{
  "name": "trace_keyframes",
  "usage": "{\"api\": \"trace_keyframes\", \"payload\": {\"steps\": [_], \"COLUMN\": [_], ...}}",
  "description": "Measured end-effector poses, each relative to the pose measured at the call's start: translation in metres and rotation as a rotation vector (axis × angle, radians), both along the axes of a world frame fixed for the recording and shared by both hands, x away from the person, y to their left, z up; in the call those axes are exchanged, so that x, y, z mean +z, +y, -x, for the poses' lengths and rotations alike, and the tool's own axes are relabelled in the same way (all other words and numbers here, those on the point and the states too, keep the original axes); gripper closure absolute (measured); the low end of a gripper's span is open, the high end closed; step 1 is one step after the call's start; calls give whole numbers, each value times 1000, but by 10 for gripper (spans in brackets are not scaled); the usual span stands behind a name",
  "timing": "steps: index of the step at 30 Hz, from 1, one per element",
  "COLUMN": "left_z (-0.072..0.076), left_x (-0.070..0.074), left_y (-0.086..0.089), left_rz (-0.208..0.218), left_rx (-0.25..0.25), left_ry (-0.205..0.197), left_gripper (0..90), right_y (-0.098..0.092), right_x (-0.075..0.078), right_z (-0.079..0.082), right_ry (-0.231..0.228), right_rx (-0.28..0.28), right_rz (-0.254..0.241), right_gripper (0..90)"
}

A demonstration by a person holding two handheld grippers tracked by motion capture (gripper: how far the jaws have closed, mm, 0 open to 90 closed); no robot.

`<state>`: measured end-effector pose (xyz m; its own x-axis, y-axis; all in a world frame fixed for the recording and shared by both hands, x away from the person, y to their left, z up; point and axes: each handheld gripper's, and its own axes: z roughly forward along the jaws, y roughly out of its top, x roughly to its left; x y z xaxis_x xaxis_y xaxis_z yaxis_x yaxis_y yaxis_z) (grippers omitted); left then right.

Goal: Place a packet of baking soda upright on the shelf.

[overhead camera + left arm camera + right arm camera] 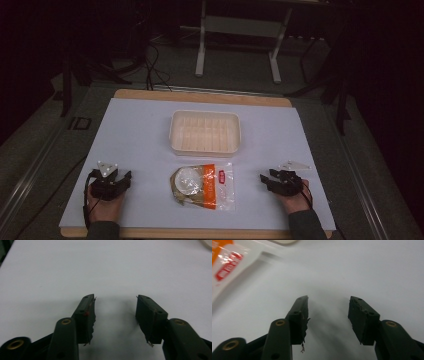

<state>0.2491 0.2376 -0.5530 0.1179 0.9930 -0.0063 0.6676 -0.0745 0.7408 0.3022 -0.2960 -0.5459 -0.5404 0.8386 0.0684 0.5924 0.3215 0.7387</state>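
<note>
high view: the two hands rest on the white table cover (135, 125), one at each side of a sealed snack bag (202, 186) which lies flat near the person's edge, in the middle between them. the left gripper (120, 178) is well apart from the bag on its left, the right gripper (266, 180) well apart on its right. both tongs are spread wide and nothing is between the jaws; the left gripper view and the right gripper view show only bare white cover in the gap.

i judge that the work is at its very start: the bag is not yet touched, and the step in hand is the approach to it. just behind the bag stands a cream plastic tray (172, 131), empty, with ribs on its floor. probably the bag must go there, or must be opened, but this i cannot tell for sure.

the next move calls for one gripper to come inward and low, and to catch the bag at an edge or a seam, because it lies flat and the film is thin.

the bag is clear plastic, shiny, with an orange band and a red label; in the right gripper view this label (227, 268) shows at the upper left. inside is something round, pale on brown, perhaps a pastry. the film looks slippery and may crumple under the pads.
</note>
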Motion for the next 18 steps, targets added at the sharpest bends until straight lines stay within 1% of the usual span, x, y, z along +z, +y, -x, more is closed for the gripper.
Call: {"api": "trace_keyframes", "payload": {"steps": [1,2,3,4,5,7,10,13,14,15,18], "left_z": [0,0,0,0,2,2,1,1,1,1,1], "left_x": [0,0,0,0,0,0,0,0,0,0,1], "left_y": [0,-1,-2,-2,-4,-4,-4,-4,-4,-3,-3], "left_rz": [0,-9,-13,-13,-23,-21,-13,-8,-5,-3,10], "left_rx": [0,-21,-41,-41,-81,-100,-110,-116,-118,-121,-131], "left_ry": [0,2,-3,-3,-7,-12,-5,-5,-4,-2,-2], "left_gripper": [536,546,546,563,568,587,608,621,622,624,638], "right_y": [0,3,3,5,8,10,14,17,18,20,24], "right_x": [0,1,1,2,4,5,6,7,7,7,8], "right_z": [0,0,0,1,2,3,3,3,3,3,4], "right_ry": [0,4,4,6,5,7,12,23,28,33,48], "right_rx": [0,16,16,23,35,48,70,90,98,109,137], "right_rz": [0,-14,-14,-15,-14,-30,-45,-75,-86,-99,-137], "right_gripper": [506,514,514,514,514,507,507,510,519,549,572]}}
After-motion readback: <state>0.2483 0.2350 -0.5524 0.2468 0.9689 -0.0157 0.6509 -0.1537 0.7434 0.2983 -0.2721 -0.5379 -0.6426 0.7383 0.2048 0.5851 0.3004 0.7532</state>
